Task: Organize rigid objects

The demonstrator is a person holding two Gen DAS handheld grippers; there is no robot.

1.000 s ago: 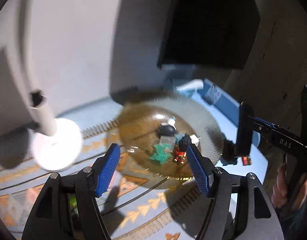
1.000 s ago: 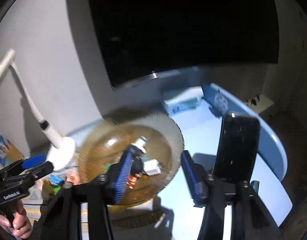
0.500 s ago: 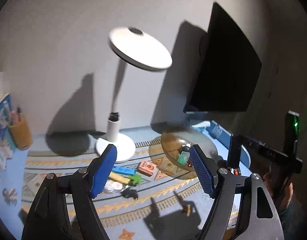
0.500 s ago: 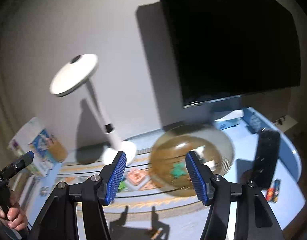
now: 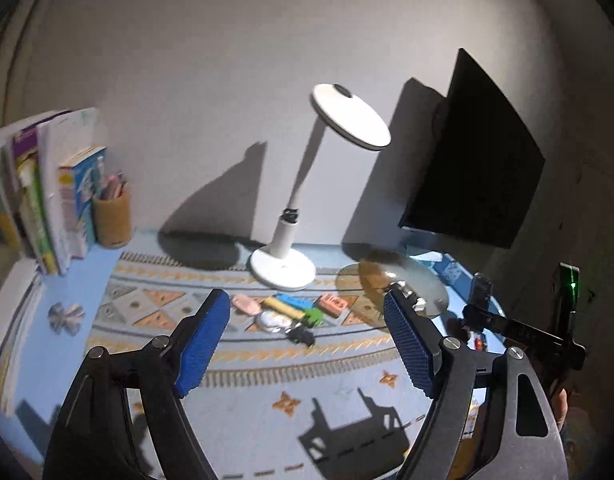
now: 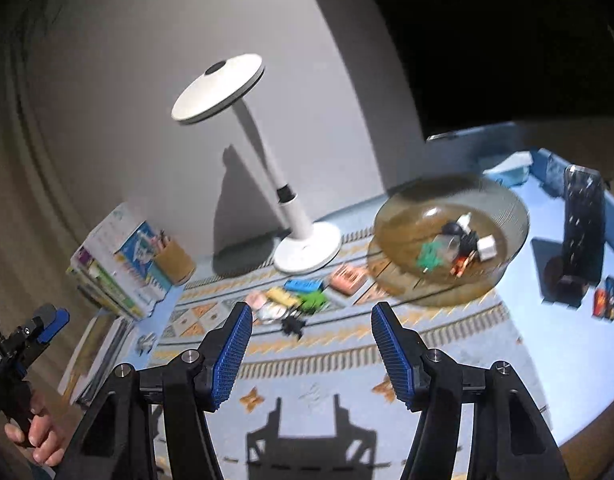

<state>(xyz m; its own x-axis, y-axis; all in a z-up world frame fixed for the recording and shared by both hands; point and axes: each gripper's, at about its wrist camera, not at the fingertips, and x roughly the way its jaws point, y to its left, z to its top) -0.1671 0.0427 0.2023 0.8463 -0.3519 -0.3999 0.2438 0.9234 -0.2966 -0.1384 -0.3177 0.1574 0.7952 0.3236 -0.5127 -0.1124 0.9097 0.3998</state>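
Note:
Several small rigid items lie in a row on the patterned mat [image 6: 447, 340]: an orange block [image 6: 349, 278], a blue piece [image 6: 305, 285], a yellow piece [image 6: 283, 295], a green piece [image 6: 315, 301], a pink eraser [image 6: 256, 301] and a black clip [image 6: 293, 324]. To their right stands an amber glass bowl [image 6: 507, 216] holding several more small items. My right gripper [image 6: 311, 320] hovers open and empty in front of the row. My left gripper [image 5: 306, 320] also faces the row [image 5: 294, 301], its jaws opening with nothing between them; the bowl [image 5: 371, 272] lies beyond its right finger.
A white desk lamp [image 5: 283, 268] stands behind the row. A dark monitor [image 5: 475, 168] hangs at the right. Books [image 5: 39, 192] and a pencil cup [image 5: 113, 216] sit at the far left. A phone on a stand [image 6: 579, 224] stands near the table's right edge.
Both grippers have pulled back from the bowl and swung left, so the lamp, books and row of loose items have come into view. The left jaws stand wider apart.

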